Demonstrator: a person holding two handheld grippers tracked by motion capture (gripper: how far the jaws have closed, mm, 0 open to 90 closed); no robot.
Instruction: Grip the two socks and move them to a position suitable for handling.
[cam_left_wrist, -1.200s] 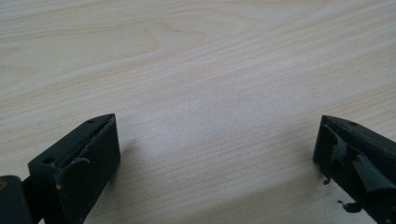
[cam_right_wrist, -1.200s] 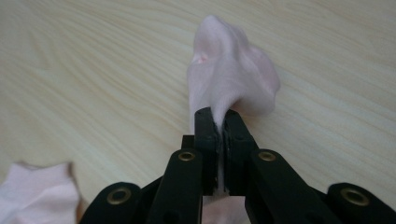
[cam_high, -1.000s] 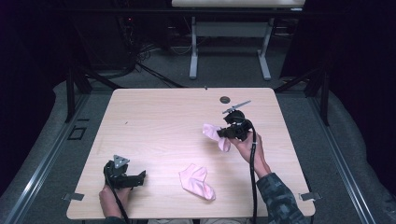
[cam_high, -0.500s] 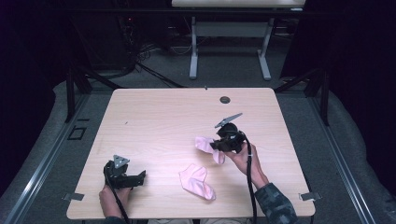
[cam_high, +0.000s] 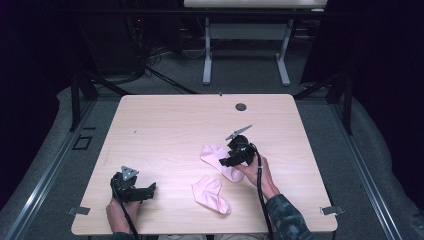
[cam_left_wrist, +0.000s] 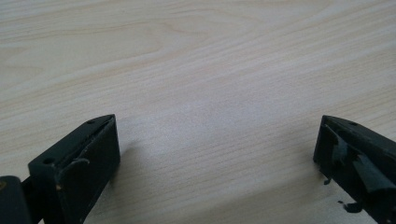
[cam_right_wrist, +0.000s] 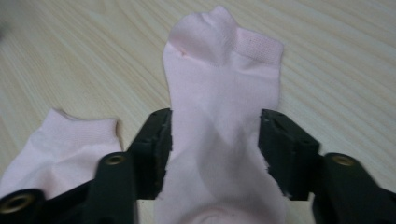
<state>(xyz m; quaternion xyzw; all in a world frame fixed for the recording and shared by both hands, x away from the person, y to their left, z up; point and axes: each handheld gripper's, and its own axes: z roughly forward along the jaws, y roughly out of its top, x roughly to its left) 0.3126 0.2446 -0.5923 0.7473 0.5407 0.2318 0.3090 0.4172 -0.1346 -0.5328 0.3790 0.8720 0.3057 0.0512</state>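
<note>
Resting our right gripper (cam_high: 226, 161) low on the pale wooden table (cam_high: 165, 125), we have just been opening its jaws, and the soft pink ankle sock (cam_right_wrist: 224, 93) lies flat between them, the fabric brushing both pads without being squeezed. We see a second pink sock (cam_high: 211, 194) lying just beside it, nearer our edge of the table. Our left gripper (cam_high: 148, 189) sits well apart at the near left, jaws spread wide over bare wood with nothing in them.
</note>
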